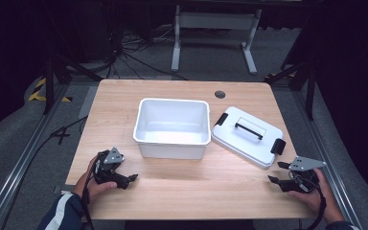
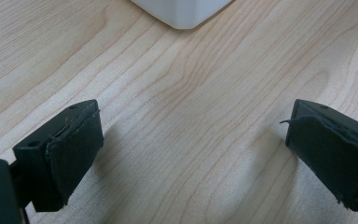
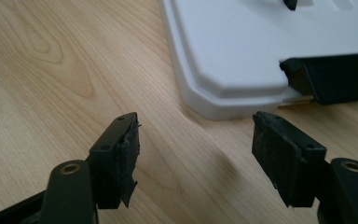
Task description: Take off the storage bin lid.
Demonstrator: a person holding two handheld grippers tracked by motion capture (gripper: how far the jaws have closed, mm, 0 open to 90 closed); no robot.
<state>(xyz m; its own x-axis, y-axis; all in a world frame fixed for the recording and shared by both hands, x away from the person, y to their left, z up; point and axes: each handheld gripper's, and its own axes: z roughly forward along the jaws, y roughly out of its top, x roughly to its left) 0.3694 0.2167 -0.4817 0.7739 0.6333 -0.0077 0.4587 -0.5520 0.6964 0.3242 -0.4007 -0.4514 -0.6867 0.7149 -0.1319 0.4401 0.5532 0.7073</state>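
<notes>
White glossy plastic lid (image 1: 247, 136), rounded rectangle with black handle and clips, lies flat right of the open tub (image 1: 171, 127), long axis diagonal. Right gripper (image 1: 277, 173) just beside its near corner, jaws wide, empty. Left gripper (image 1: 132, 178) wide, empty.

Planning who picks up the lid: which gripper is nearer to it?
Right. The right gripper sits just off the white lid by its near black latch; the left gripper is across the table, beyond the white bin.

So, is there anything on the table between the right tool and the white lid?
No. In the right gripper view, bare wooden table lies between the open right tool and the lid.
</notes>
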